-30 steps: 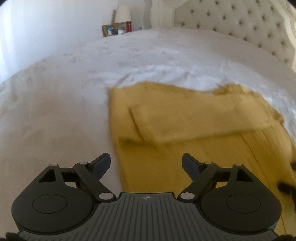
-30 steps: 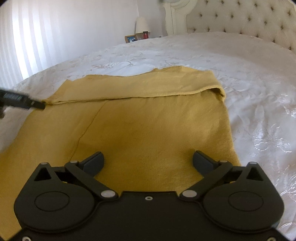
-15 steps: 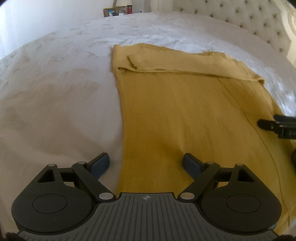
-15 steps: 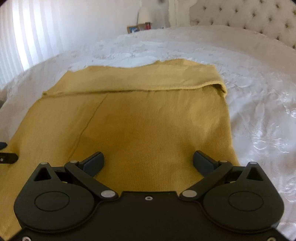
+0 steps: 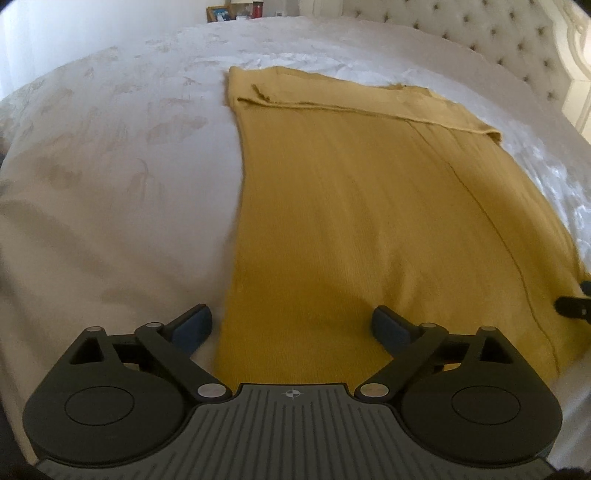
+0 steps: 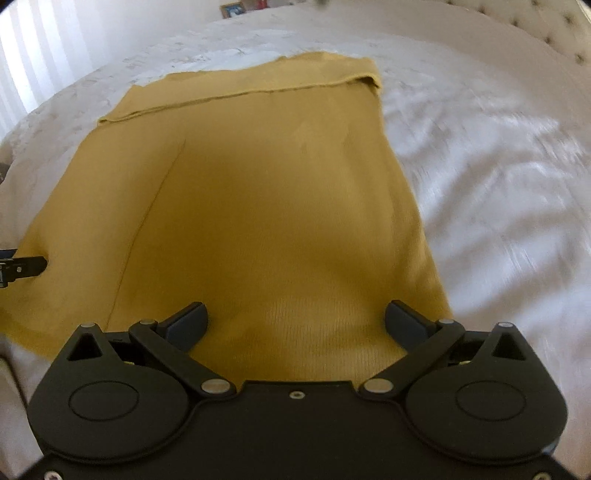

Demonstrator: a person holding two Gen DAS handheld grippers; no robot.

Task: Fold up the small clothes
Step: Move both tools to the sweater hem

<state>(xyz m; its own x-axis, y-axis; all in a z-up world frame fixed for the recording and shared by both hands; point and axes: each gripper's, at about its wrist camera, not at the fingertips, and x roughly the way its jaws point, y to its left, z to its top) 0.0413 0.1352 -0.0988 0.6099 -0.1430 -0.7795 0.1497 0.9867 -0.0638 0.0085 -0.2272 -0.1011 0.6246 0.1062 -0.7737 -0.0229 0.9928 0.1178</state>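
Note:
A mustard-yellow knit garment [image 5: 369, 206] lies flat on the white bed, its far end folded over into a band; it also shows in the right wrist view [image 6: 258, 192]. My left gripper [image 5: 291, 325] is open and empty above the garment's near left corner. My right gripper [image 6: 295, 321] is open and empty above the near right corner. The right gripper's tip shows at the right edge of the left wrist view [image 5: 574, 306]. The left gripper's tip shows at the left edge of the right wrist view [image 6: 22, 266].
The white embroidered bedspread [image 5: 110, 166] surrounds the garment on all sides. A tufted headboard [image 5: 509, 40] stands at the far right. A nightstand with a picture frame [image 5: 218, 13] and small items stands behind the bed.
Both grippers have pulled back from the folded far band toward the garment's near edge and tilted down. Both stayed open and empty.

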